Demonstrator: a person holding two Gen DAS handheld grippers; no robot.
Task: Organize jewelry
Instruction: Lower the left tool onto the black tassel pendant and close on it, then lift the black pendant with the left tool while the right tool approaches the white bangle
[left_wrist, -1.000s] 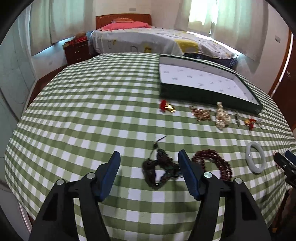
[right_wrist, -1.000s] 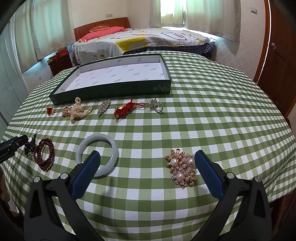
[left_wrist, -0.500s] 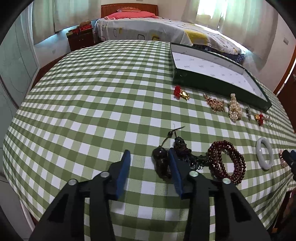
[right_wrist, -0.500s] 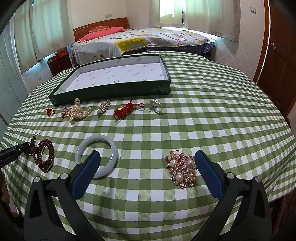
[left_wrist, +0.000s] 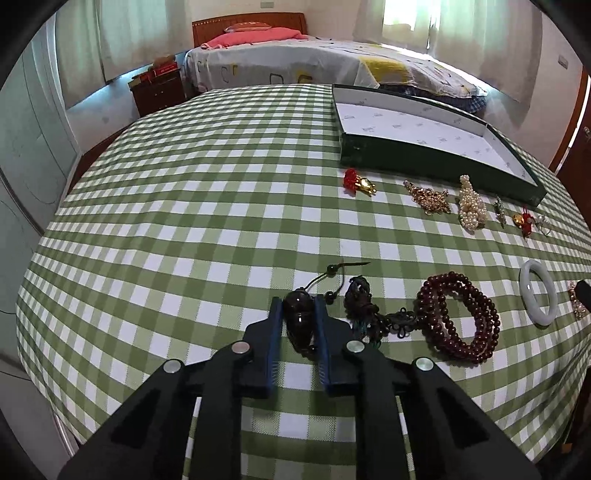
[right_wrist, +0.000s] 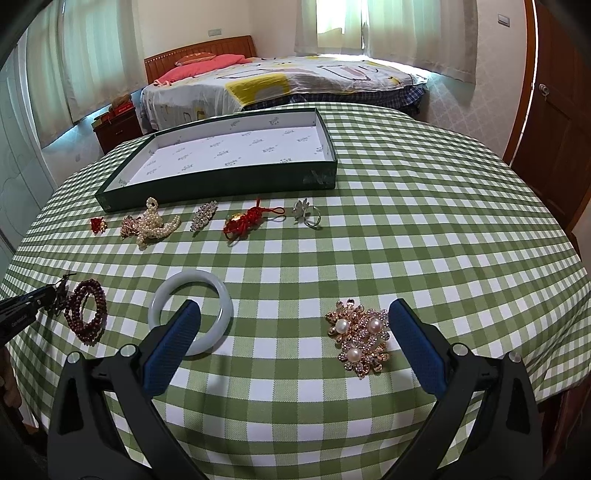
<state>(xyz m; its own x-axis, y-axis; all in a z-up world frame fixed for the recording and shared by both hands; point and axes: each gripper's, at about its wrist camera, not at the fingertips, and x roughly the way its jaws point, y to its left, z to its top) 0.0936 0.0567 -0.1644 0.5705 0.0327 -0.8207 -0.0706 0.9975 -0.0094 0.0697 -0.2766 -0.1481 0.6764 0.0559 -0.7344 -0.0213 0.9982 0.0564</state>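
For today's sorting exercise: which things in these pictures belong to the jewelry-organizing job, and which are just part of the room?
Belongs to the job:
dark bead pendant, clamped in the left hand-held gripper
red bead bracelet
jade bangle
pearl brooch
green tray

Just part of the room:
bed
nightstand
door

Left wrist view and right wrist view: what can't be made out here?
- Dark bead pendant, left wrist view: the left tongs cover its sides, so its shape is unclear.
- Gold item, left wrist view: cut off by the frame's right edge.
- White bangle, right wrist view: its near rim is hidden by a finger of the open right tongs.
- Ring, left wrist view: too small for detail.
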